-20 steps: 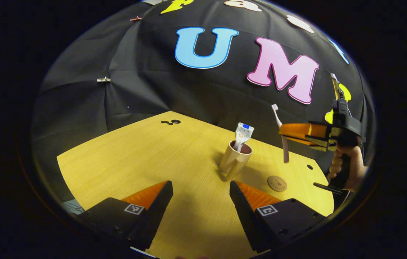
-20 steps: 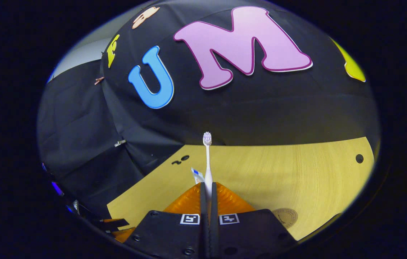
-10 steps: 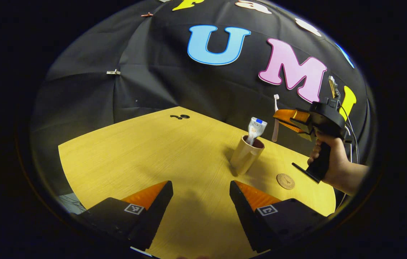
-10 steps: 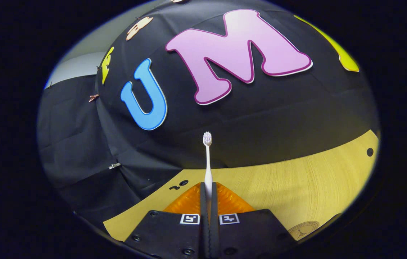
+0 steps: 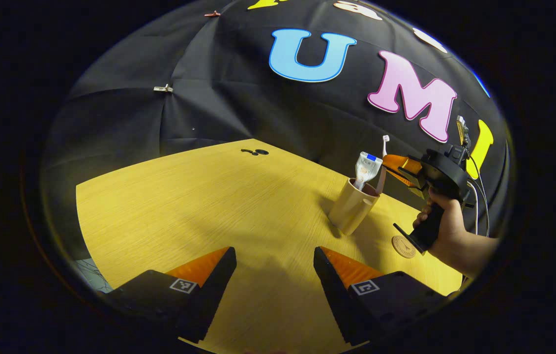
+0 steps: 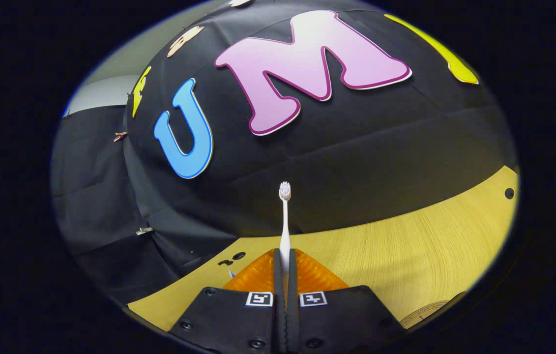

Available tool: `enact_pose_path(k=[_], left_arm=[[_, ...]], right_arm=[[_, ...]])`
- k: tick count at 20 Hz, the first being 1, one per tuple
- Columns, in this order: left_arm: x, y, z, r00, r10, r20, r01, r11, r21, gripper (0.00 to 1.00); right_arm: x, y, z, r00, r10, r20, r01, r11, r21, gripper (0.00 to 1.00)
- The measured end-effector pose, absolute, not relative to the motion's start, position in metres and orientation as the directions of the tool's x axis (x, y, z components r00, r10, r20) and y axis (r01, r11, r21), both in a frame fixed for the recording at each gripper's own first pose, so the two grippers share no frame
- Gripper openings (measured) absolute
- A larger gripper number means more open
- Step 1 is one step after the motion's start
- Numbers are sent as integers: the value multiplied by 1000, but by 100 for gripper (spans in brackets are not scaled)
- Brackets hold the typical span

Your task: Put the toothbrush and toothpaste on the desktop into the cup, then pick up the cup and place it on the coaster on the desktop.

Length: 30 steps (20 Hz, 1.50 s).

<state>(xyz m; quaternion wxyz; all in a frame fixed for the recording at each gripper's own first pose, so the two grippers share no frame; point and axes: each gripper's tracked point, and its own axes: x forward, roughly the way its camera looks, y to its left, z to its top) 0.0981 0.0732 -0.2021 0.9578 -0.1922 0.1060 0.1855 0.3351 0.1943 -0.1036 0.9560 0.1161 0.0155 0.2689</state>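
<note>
right gripper clamped on toothbrush, bristles up, lower end at cup mouth | toothpaste in cup | hand on grip beside coaster | left gripper fingers apart, low over desktop

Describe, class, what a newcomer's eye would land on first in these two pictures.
Most striking is the toothbrush standing upright, clamped between the right tongs, its bristle head up against the dark wall. Next comes the cup on the yellow desktop, with the toothpaste sticking out of it. The left tongs hang open over bare wood.
</note>
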Motion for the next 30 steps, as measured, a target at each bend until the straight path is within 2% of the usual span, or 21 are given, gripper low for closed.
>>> enact_pose_path(k=[8, 16, 20, 21, 22, 24, 25, 26, 27, 30], left_arm=[[110, 66, -205, 914, 297, -277, -379, 867, -322, 98], [114, 59, -211, 915, 281, -289, -368, 876, -313, 98], [117, 56, -212, 914, 277, -297, -365, 881, -301, 98], [118, 55, -211, 914, 274, -298, -362, 883, -300, 98], [118, 54, -208, 917, 272, -293, -358, 885, -299, 98], [119, 51, -200, 922, 263, -285, -345, 891, -296, 98], [121, 49, -196, 925, 255, -282, -336, 896, -291, 98], [123, 49, -191, 928, 246, -279, -324, 903, -283, 98], [126, 47, -188, 932, 234, -279, -310, 910, -274, 98], [139, 43, -175, 941, 187, -281, -259, 933, -249, 98]], right_arm=[[336, 201, -99, 862, 497, 97, -506, 833, 224, 5], [326, 195, -130, 868, 494, 54, -493, 842, 219, 7], [309, 196, -142, 856, 517, 26, -514, 843, 157, 8], [303, 196, -143, 851, 525, 18, -521, 840, 154, 14], [296, 192, -139, 851, 524, 19, -521, 841, 148, 8], [284, 175, -127, 858, 513, 34, -512, 848, 137, 46], [279, 166, -119, 858, 511, 43, -512, 849, 128, 70], [277, 155, -114, 866, 499, 43, -500, 859, 112, 80], [274, 142, -105, 871, 490, 48, -492, 865, 99, 98], [271, 99, -87, 898, 436, 51, -439, 897, 56, 98]])
